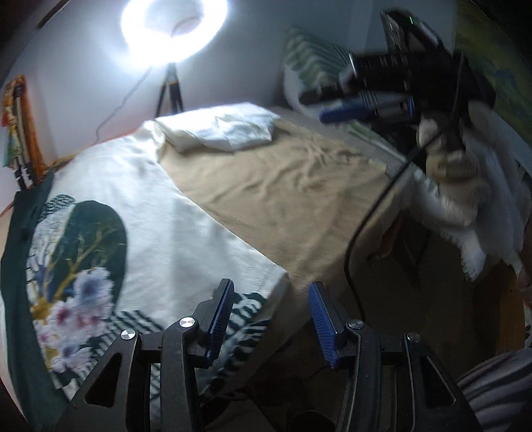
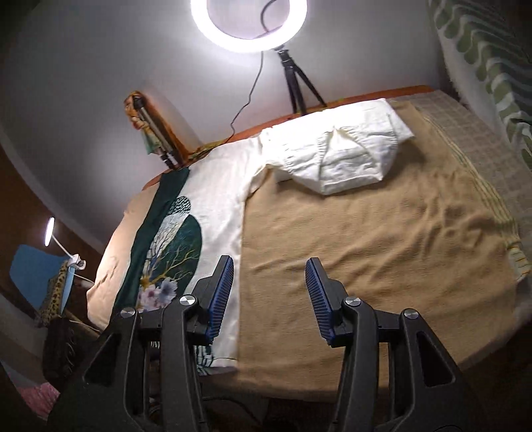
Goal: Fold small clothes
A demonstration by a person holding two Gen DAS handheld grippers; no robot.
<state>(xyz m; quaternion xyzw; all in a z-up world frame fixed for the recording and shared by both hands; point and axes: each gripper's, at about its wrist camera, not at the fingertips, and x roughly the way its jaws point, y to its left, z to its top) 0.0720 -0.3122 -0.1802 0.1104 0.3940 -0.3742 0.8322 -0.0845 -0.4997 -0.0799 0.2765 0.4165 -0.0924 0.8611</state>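
A cream printed garment [image 2: 219, 186] is lying spread flat along the left part of the bed [image 2: 382, 232], apparently laid out for folding, its near hem reaching the near edge. A folded white garment [image 2: 345, 156] is sitting at the far end, near the ring light [image 2: 249, 23], seemingly set aside as done. The left claw [image 1: 269, 315] is hanging half open and empty over the near hem, angled downward. The right claw [image 2: 269, 292] is likewise standing half open, holding nothing, tilted down over the tan blanket beside the garment's right edge. In the left view, a hand [image 1: 445, 156] is gripping the right tool above the bed's right side.
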